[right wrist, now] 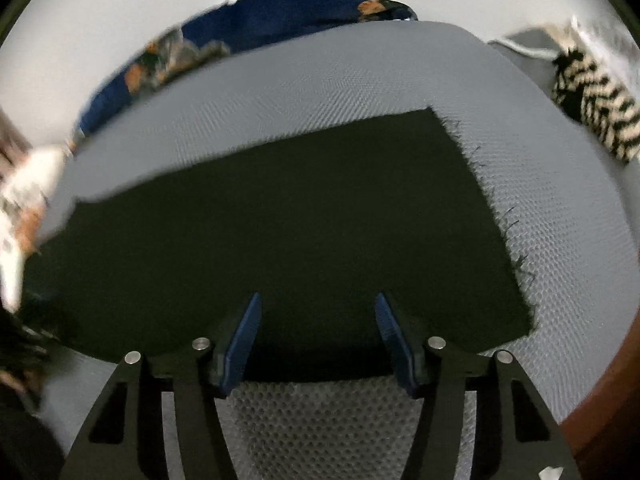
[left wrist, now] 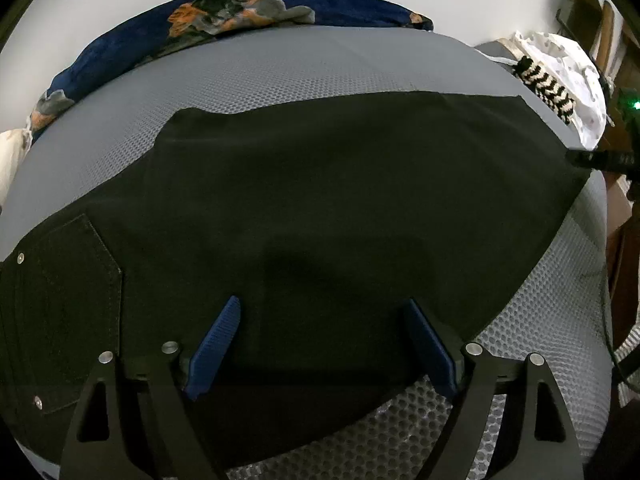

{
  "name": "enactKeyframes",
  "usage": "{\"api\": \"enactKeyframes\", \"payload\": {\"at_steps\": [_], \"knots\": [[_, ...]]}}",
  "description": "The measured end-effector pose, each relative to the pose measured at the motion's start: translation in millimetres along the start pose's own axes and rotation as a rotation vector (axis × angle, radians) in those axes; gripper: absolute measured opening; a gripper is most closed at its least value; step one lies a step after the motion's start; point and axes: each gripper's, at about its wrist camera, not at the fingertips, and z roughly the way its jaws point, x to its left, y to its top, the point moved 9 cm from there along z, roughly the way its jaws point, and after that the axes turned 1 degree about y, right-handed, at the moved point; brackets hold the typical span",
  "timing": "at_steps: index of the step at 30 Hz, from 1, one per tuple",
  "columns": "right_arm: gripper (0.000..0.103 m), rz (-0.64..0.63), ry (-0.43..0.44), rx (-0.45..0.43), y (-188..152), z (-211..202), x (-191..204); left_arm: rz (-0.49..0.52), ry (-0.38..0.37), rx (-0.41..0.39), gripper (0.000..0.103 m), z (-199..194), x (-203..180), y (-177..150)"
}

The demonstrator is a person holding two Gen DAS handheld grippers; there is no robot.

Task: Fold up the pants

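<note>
The pants (left wrist: 340, 184) lie flat on the grey mesh mattress (left wrist: 280, 68), long axis running side to side: the pocketed seat end points toward the blue floral blanket's (left wrist: 224, 8) left end, the frayed leg hem (right wrist: 492, 208) toward the striped knit item (right wrist: 596, 116). Over the pants' near edge, the left gripper (left wrist: 324, 344) and the right gripper (right wrist: 318, 340) both hover with fingers spread, pinching nothing.

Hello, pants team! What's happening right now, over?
Left hand-held gripper open, over the pants' near edge. Right hand-held gripper open at the frayed leg end. Black pants flat on grey mattress. Nothing in the way.
</note>
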Motion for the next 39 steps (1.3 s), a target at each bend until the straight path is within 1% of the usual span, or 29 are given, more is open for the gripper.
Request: {"api": "enactKeyframes", "payload": {"at_steps": [1,4,5,7,9,11,12,13,15,19,21,25,29,33,35,39], "knots": [[0.056,0.036,0.047,-0.001,6,-6,-12,-0.005,-0.004,-0.002,0.084,0,0,0],[0.056,0.123,0.110,-0.002,20,-16,-47,-0.020,-0.015,-0.004,0.084,0,1,2],[0.053,0.159,0.141,0.007,23,-17,-62,-0.026,-0.021,-0.004,0.084,0,2,2],[0.040,0.233,0.169,0.015,28,-16,-92,-0.042,-0.032,-0.005,0.084,-1,3,3],[0.033,0.276,0.197,0.029,30,-14,-109,-0.066,-0.048,-0.006,0.084,-2,5,4],[0.033,0.289,0.201,0.041,32,-10,-122,-0.087,-0.062,-0.007,0.084,-2,5,5],[0.033,0.294,0.220,0.044,31,-9,-124,-0.097,-0.066,-0.004,0.084,-2,6,5],[0.031,0.301,0.244,0.055,30,-7,-123,-0.111,-0.071,-0.002,0.084,-2,7,6],[0.031,0.290,0.265,0.069,30,-2,-122,-0.128,-0.078,0.000,0.084,-2,8,8],[0.029,0.266,0.279,0.097,31,13,-117,-0.159,-0.090,0.001,0.084,-1,9,11],[0.027,0.263,0.291,0.088,35,17,-115,-0.169,-0.094,0.001,0.084,-1,9,12],[0.025,0.265,0.345,0.080,42,26,-112,-0.188,-0.102,-0.005,0.084,0,8,13],[0.023,0.255,0.408,0.082,47,33,-104,-0.187,-0.103,-0.008,0.084,1,6,12],[0.013,0.289,0.454,0.084,50,46,-95,-0.182,-0.102,-0.011,0.084,1,5,11],[0.010,0.293,0.439,0.072,52,47,-92,-0.182,-0.115,-0.014,0.084,1,4,11],[0.009,0.278,0.363,0.042,53,41,-81,-0.203,-0.155,-0.017,0.084,-2,4,12]]}}
